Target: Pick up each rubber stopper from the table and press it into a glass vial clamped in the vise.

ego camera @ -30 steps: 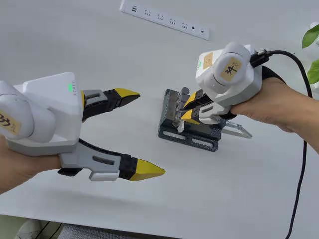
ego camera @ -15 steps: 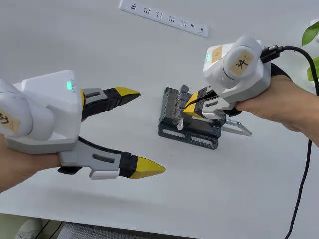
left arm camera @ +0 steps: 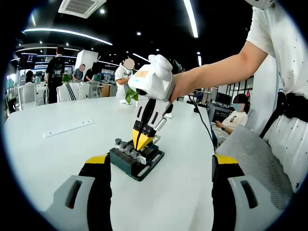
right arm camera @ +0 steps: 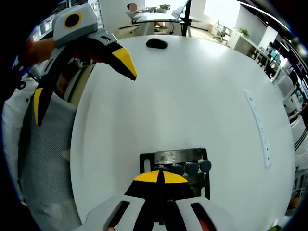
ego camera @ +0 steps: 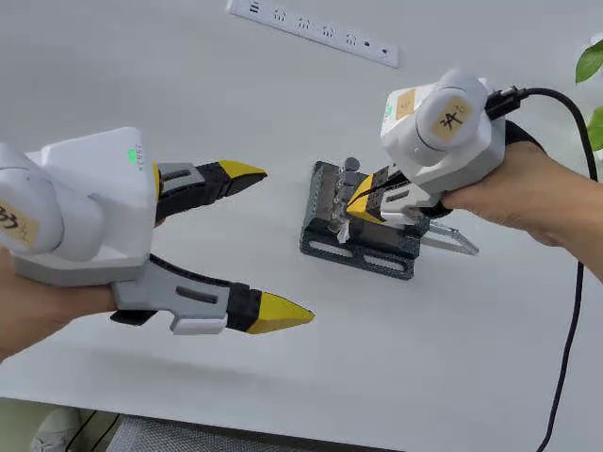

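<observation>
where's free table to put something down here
Bare white table lies between the dark metal vise and the black cable, and between the vise and the white power strip. Crowded over the vise, under the right tongs.

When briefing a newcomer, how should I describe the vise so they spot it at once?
On the white table, look in front of the long white power strip. The vise is the small block under the right tongs. Unlike the white things around it, it is dark grey and holds a row of grey-capped vials.

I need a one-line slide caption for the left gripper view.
Right hand-held gripper, jaws shut, tips at the vials clamped in the vise on the table.
</observation>
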Demonstrator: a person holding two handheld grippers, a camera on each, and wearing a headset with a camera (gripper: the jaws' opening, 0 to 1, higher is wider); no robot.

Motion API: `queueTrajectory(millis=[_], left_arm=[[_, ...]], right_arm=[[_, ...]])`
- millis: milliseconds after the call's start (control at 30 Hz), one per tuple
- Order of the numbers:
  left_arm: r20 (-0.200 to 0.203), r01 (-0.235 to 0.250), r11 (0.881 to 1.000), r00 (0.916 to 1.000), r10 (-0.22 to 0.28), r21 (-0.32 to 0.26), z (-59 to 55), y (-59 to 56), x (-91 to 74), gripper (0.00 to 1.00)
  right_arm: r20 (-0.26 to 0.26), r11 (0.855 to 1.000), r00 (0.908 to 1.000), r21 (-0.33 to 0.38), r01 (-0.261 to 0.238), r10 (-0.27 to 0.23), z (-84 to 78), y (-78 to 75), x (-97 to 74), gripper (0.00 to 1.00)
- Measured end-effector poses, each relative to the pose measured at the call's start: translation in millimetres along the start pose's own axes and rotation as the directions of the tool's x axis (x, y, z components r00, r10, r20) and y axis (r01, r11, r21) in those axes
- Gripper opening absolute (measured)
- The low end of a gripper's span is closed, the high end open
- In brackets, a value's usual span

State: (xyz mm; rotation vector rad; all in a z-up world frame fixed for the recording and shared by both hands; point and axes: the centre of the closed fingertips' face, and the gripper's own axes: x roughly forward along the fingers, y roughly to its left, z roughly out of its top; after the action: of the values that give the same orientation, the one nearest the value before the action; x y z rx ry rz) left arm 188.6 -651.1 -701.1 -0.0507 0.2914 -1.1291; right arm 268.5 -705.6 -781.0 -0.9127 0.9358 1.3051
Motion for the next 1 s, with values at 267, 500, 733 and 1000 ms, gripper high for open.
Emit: queueTrajectory(millis=[267, 500, 733, 1000], left_arm=[[0.000, -0.003, 1.000, 1.0000, 0.003, -0.004, -0.7, 0.7, -0.2, 0.85], [-0.001, 0.001, 1.000, 1.0000, -0.001, -0.003, -0.6, 0.5, 0.9, 0.85], [0.002, 0.004, 1.000, 1.0000, -0.004, -0.002, 0.4, -0.3, 1.6, 0.85], [0.002, 0.008, 1.000, 1.0000, -0.008, -0.003, 0.1, -1.7, 1.3, 0.85]], right_arm=[[-0.009, 1.000, 0.9999, -0.008, -0.008, 0.008, -1.3, 1.0, -0.1, 0.00], [-0.009, 1.000, 0.9999, -0.004, -0.010, 0.010, -1.2, 0.9, 0.3, 0.00], [-0.010, 1.000, 0.9999, -0.004, -0.014, 0.014, -2.2, 0.9, 0.2, 0.00], [-0.004, 1.000, 1.0000, -0.001, -0.005, 0.005, -1.0, 1.3, 0.1, 0.00]])
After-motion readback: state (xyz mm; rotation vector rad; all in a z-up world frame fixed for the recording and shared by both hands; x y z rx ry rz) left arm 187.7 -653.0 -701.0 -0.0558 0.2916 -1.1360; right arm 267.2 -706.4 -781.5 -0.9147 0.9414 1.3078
